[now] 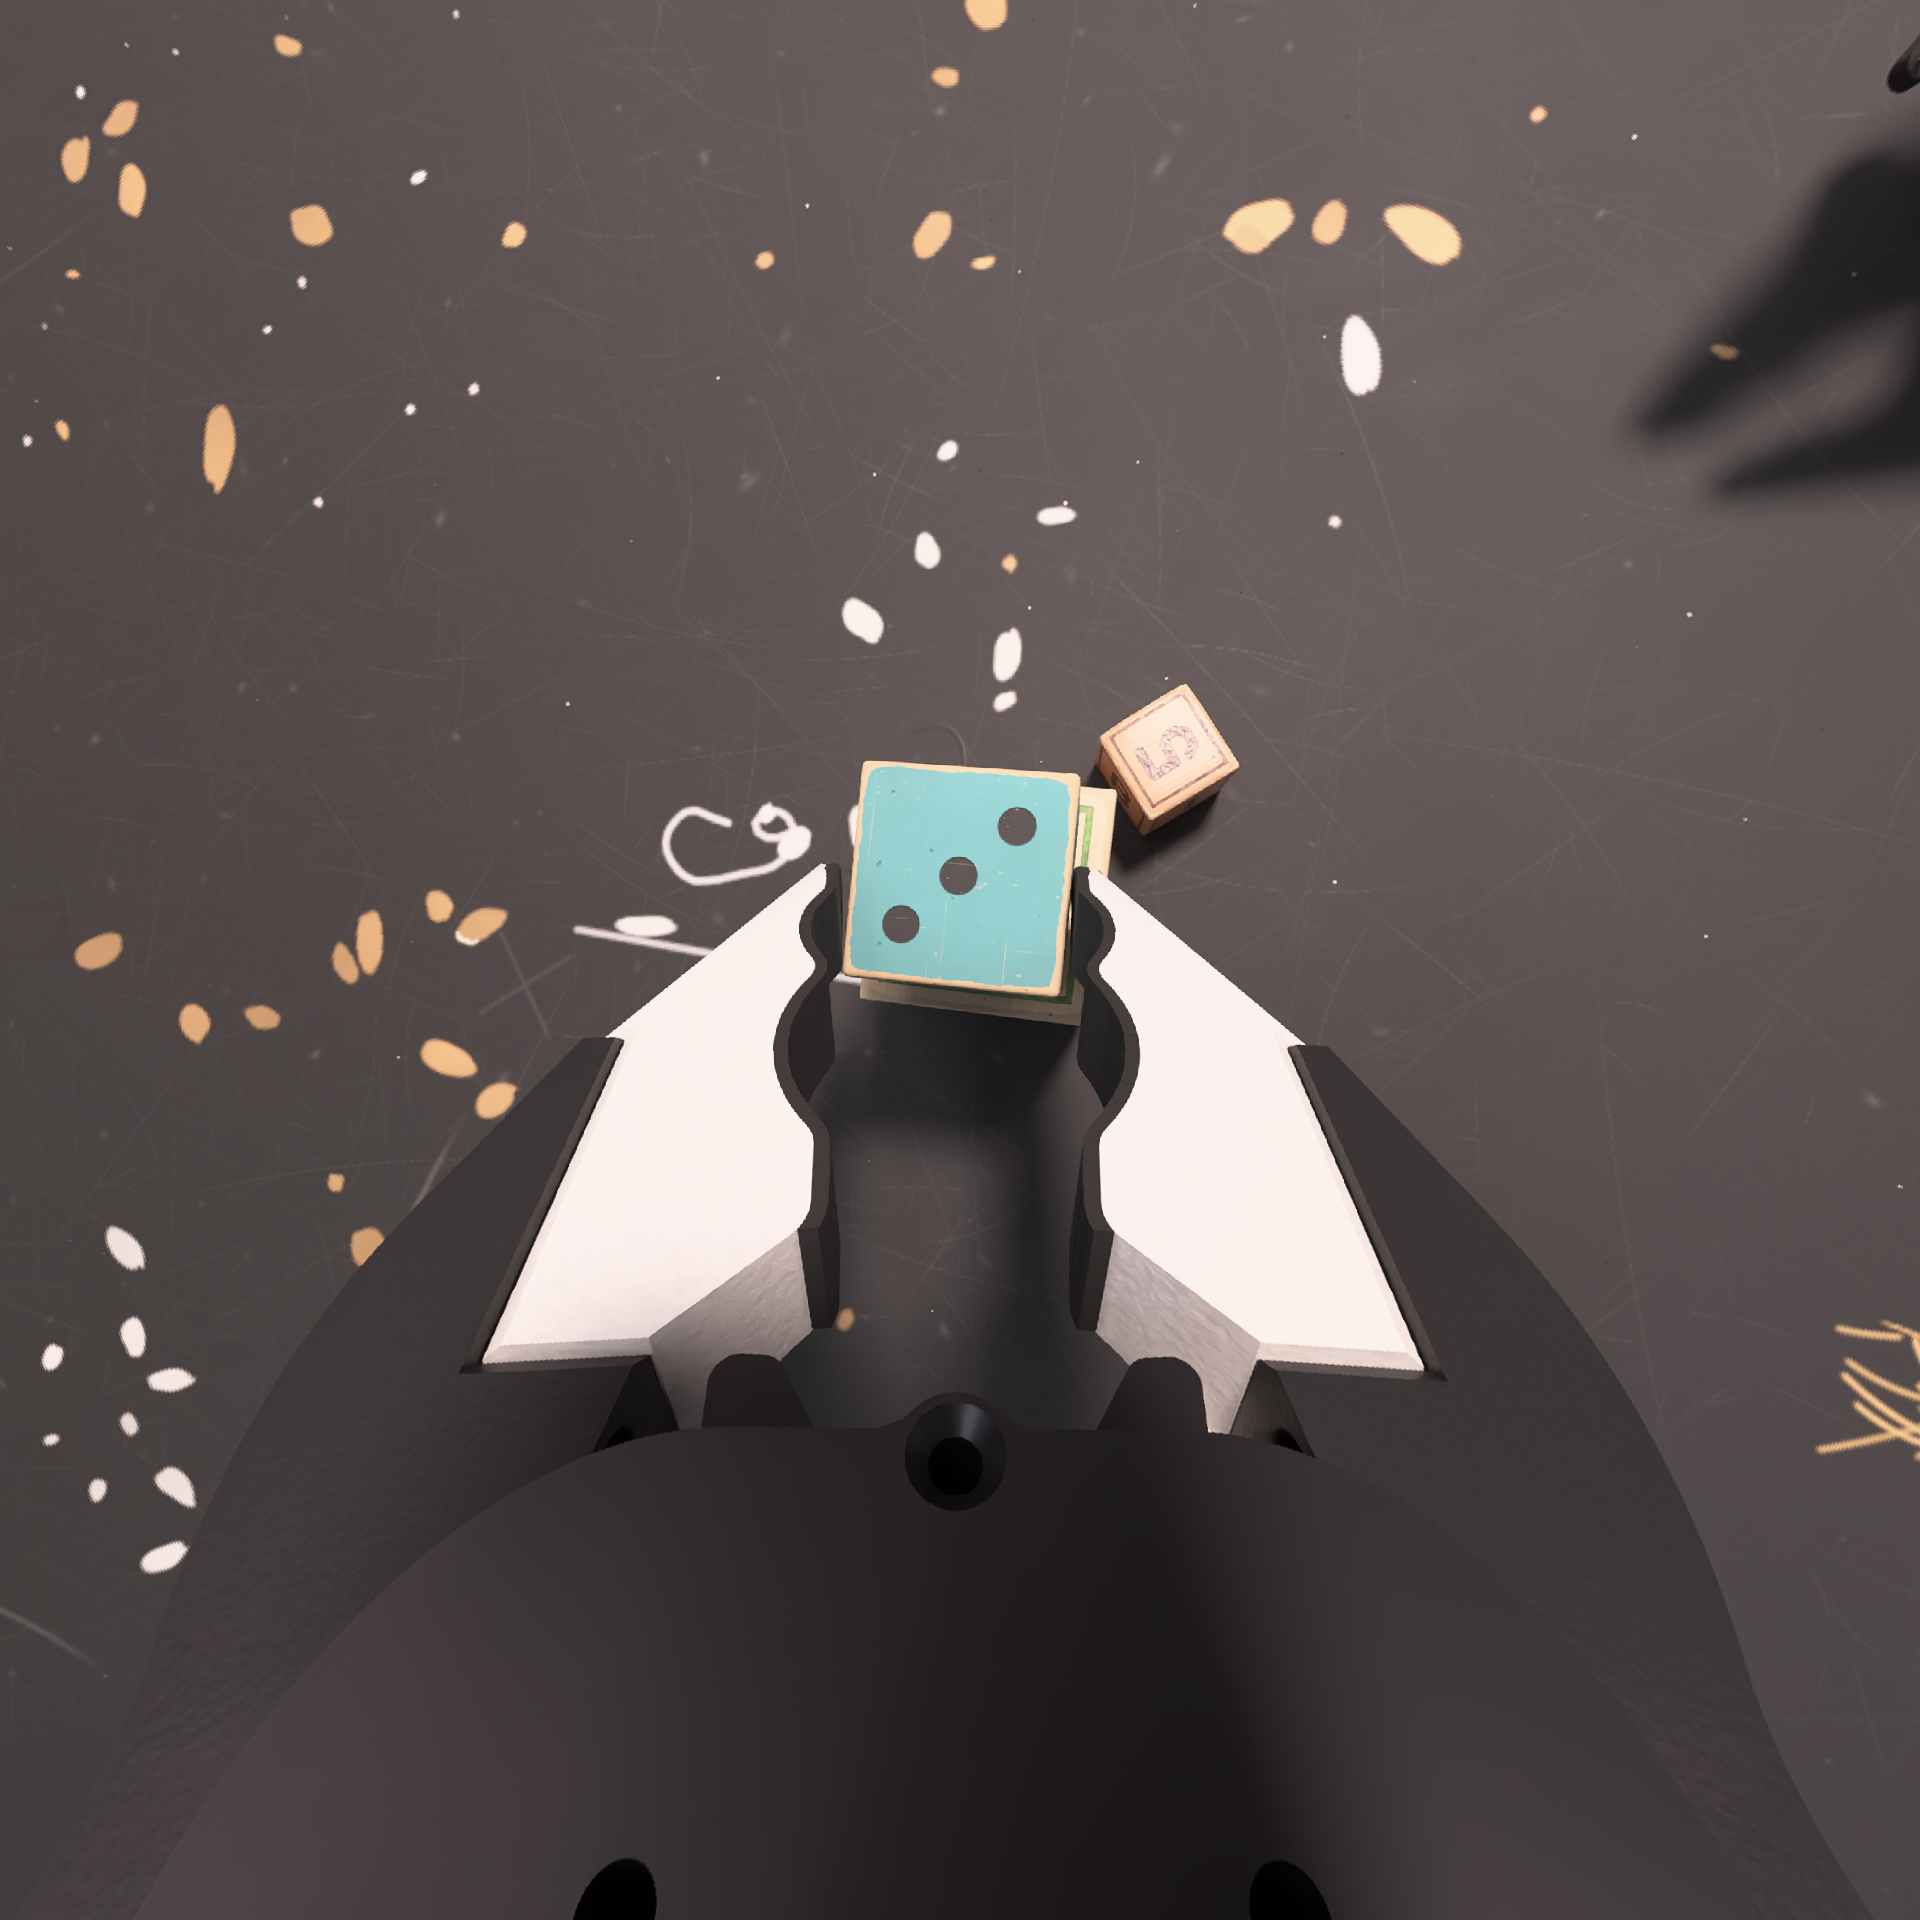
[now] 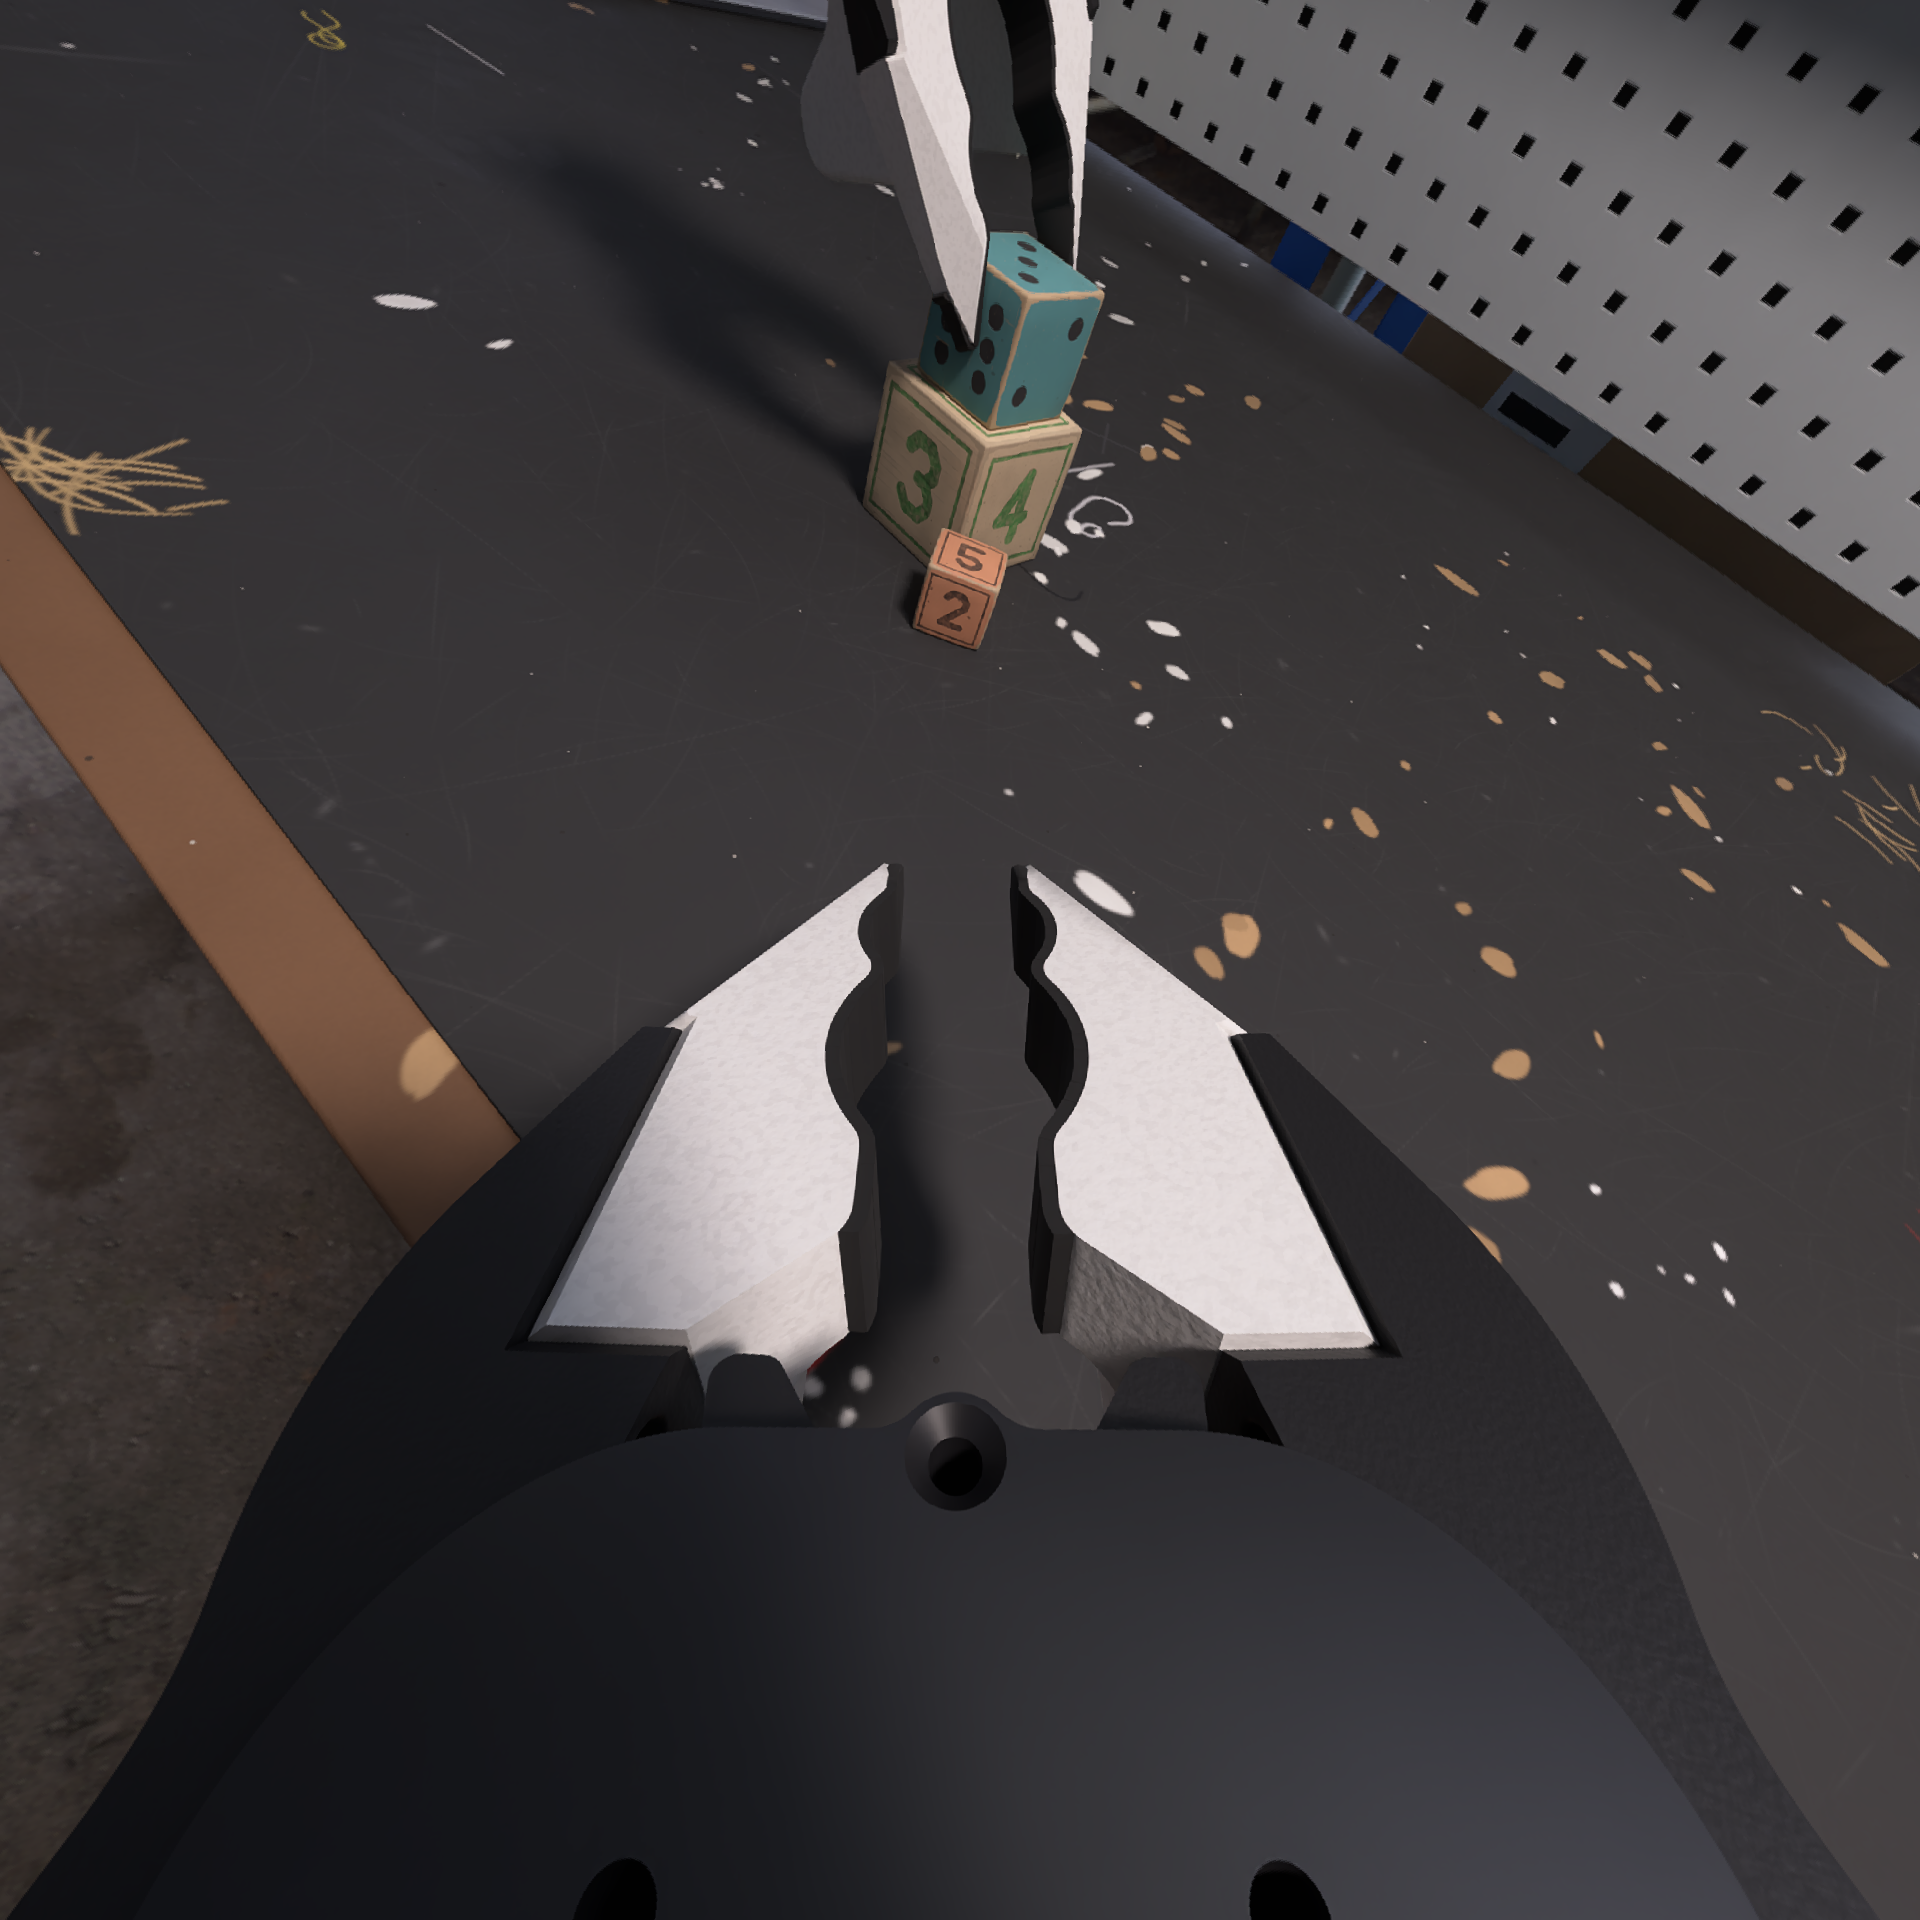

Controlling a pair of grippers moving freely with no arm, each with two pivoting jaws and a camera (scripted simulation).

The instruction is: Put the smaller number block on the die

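A teal die (image 1: 958, 878) sits on top of a larger pale block with green numbers (image 2: 966, 478); only a sliver of that block (image 1: 1093, 831) shows beneath the die in the left wrist view. My left gripper (image 1: 956, 875) points down, and its fingers press both sides of the die (image 2: 1013, 332). A smaller orange number block (image 1: 1169, 756) stands on the dark table right beside the larger block, in front of it in the right wrist view (image 2: 958, 590). My right gripper (image 2: 954, 873) is open and empty, well short of the stack.
The dark tabletop (image 2: 520, 623) is speckled with white and tan paint marks. Its brown front edge (image 2: 208, 831) runs along the left, with floor beyond. A white pegboard wall (image 2: 1558, 208) rises at the far right behind the stack.
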